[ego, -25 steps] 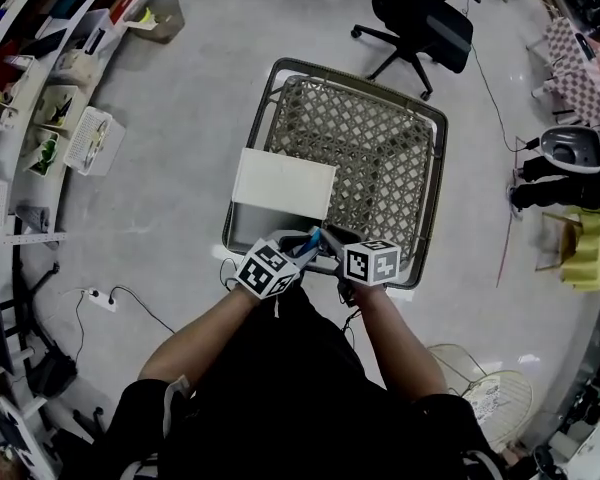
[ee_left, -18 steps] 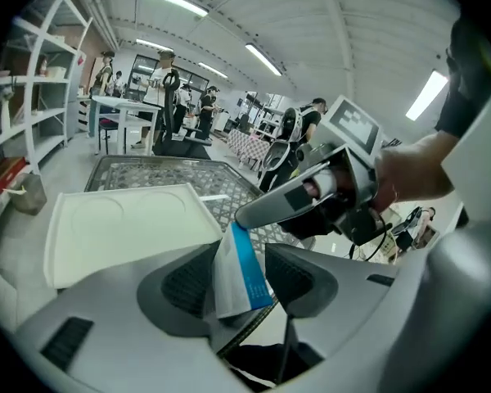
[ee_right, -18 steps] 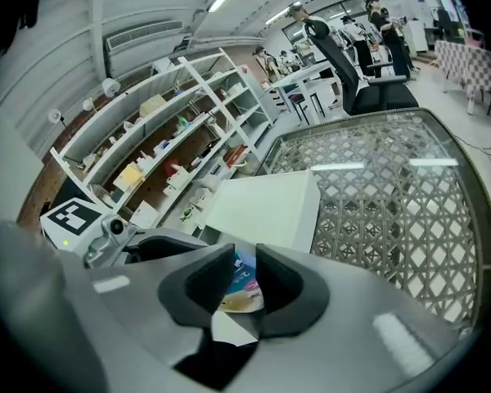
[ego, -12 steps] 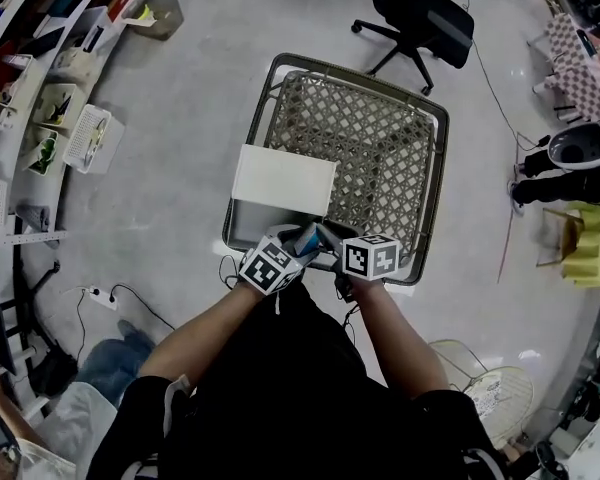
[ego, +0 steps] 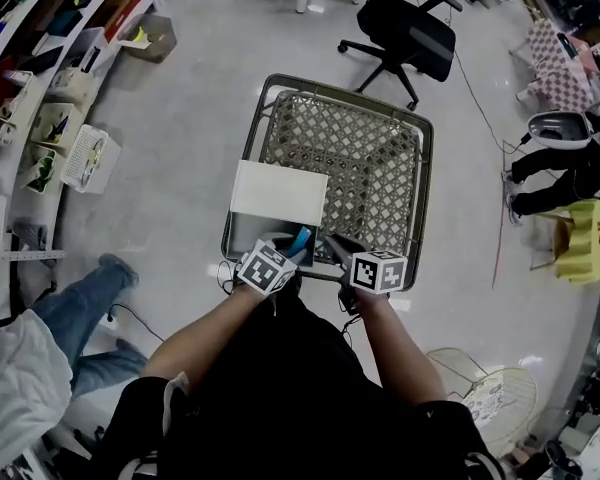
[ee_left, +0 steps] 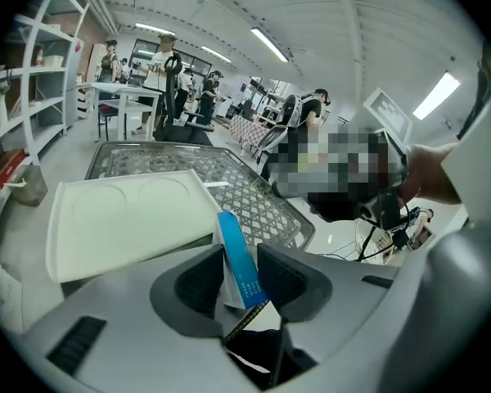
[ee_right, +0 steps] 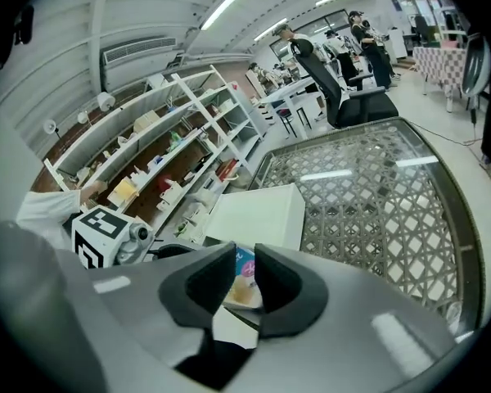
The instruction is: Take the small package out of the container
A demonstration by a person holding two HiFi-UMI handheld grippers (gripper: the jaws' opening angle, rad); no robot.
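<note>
A small blue-and-white package (ego: 300, 240) stands at the near end of the woven grey container (ego: 425, 168), between my two grippers. The left gripper (ego: 292, 251) comes at it from the left. In the left gripper view the package (ee_left: 237, 260) fills the gap of the closing jaws and touches both pads. From the right, the right gripper (ego: 332, 251) has its jaws narrow on the same package (ee_right: 244, 283). A flat white tray (ego: 278, 192) lies over the container's near left corner.
A black office chair (ego: 410, 33) stands beyond the container. Shelves (ego: 40, 88) and a white crate (ego: 88, 158) line the left side. A person in jeans (ego: 40, 358) stands at the lower left. Cables and a fan guard (ego: 495, 403) lie on the floor.
A person has walked into view at the lower left. Both grippers stay at the container's near edge, and the package now stands more upright between them.
</note>
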